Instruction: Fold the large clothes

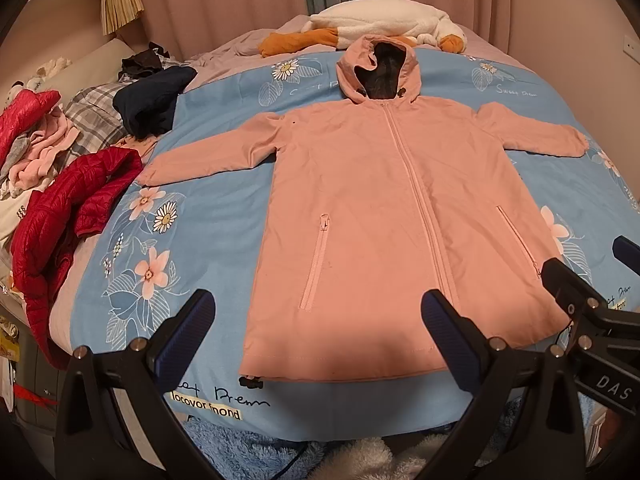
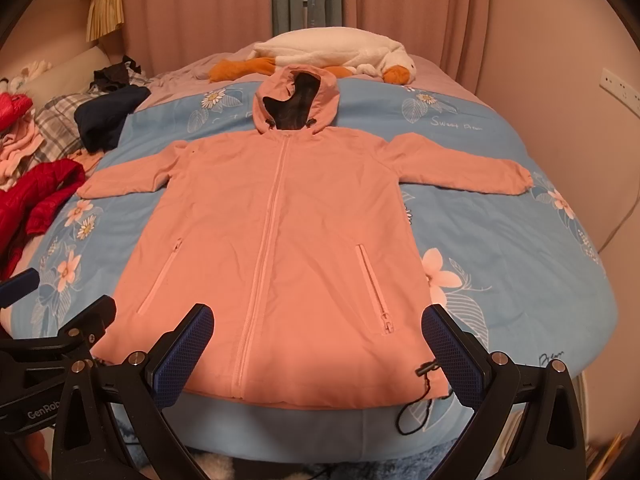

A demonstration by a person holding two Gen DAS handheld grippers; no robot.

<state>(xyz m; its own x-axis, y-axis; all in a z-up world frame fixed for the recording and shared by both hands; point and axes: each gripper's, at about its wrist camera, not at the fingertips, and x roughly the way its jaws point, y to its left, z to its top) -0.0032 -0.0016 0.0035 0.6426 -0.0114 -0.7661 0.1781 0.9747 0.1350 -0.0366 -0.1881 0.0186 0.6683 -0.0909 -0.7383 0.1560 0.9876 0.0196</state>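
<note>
Bed (image 1: 224,248) fills both views, its blue flowered cover spread wide, and right in the middle lies the pink coat (image 1: 360,216), front up, zipped, hood (image 1: 376,68) pointing to the far end. Both sleeves are stretched straight out to left and right, the hem sits at the near edge, and nothing is turned over yet. Judging by that, the folding has not started: the coat is laid out and smoothed, and every fold is still to come, sleeves in first most likely, then the body doubled up.

Off to the left, a heap of other clothes waits, with a red puffer jacket (image 1: 60,216) at the near side and a dark navy garment (image 1: 152,100) further back. At the far end, a white plush goose (image 1: 384,20) lounges across the bed.

Now the tools. Left gripper (image 1: 318,332) hangs over the hem on the coat's left half, jaws spread wide, nothing between them. Right gripper (image 2: 318,340) hovers over the hem on the right half, jaws equally wide, empty too. A black drawcord (image 2: 420,396) trails off the hem's right corner, one to watch when that side gets lifted.
</note>
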